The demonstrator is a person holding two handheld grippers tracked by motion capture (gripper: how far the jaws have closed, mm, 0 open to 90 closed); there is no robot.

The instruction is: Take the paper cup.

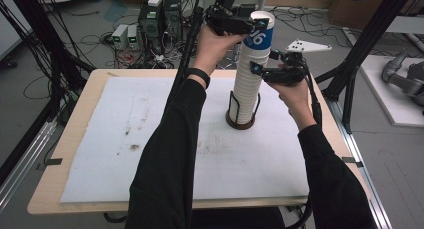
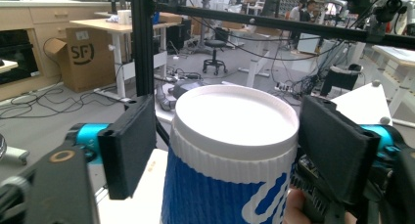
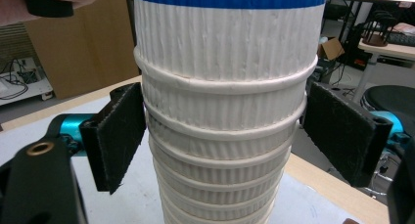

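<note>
**Two grippers around a tall cup stack**

A tall stack of white ribbed cups stood in a dark wire holder on the white mat, toward the mat's far right part. The top cup of the stack wore a blue sleeve with white print.

The left gripper sat at the very top of the stack, its jaws spread to either side of the blue cup's rim – the right pad looked to be touching or nearly so, the left pad stood just clear. The right gripper was lower on the stack, below the blue band, jaws likewise apart and bracketing the white cups; whether its pads touched the rims was hard to tell.

The likely risk: if the top cup were pulled up while nested tightly, several cups could lift with it – or the stack could lean and tip out of the holder, should the lower gripper fail to steady it. A hard squeeze might also crush the thin walls
</note>
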